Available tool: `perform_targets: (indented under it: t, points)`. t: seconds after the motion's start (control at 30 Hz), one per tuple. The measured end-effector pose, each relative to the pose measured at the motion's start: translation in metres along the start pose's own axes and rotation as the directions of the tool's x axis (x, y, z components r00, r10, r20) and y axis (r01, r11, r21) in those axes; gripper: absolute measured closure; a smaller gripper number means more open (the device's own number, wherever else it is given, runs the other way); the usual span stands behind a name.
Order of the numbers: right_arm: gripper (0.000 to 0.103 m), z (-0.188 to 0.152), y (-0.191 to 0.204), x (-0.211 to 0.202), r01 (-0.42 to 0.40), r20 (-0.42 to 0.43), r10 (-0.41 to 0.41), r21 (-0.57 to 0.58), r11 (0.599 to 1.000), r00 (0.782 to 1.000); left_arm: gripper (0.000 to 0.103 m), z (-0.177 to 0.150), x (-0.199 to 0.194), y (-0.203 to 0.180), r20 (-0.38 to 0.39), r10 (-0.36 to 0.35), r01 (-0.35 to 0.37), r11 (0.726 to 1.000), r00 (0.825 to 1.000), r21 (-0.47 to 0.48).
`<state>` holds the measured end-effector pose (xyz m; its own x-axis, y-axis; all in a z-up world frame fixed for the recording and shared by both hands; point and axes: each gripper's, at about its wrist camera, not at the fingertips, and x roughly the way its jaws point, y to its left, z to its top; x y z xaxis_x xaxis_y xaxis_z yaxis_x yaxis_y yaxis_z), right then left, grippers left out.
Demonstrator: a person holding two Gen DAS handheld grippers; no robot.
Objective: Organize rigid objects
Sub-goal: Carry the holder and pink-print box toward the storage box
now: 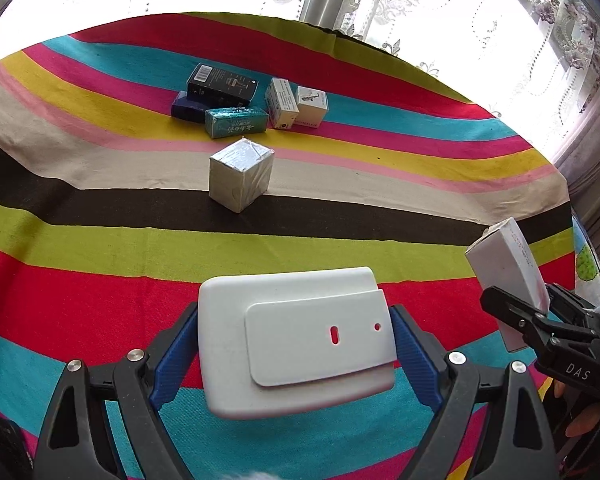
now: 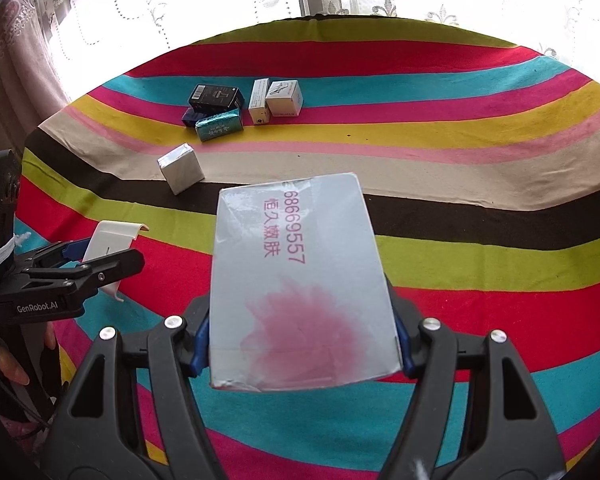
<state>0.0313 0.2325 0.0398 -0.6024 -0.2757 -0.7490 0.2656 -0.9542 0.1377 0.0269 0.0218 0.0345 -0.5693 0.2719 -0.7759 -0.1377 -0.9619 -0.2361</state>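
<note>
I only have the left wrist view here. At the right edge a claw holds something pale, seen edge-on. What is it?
Observer: A flat grey box, clamped in the right claw.
Reviewer: Any markings?
Observer: Pink digits, Chinese characters and a pink blotch on its top face.
Reviewer: My left claw holds a white plastic piece. Flat?
Observer: No, the right wrist view shows its far edge curling into a hook.

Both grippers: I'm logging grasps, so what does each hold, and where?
Left gripper clamps the white plastic piece by its side edges; right gripper clamps the grey box by its lower sides.
</note>
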Motion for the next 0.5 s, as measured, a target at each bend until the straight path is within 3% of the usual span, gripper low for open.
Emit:
perform_targets:
  t: [0.5]
  points:
    - [0.032,-0.040,-0.018,-0.079,0.080,0.054,-0.081,0.034,0.996,0.995,0.012,-0.023,-0.035,-0.059,0.022,-0.091,0.088,0.990,0.996,0.110]
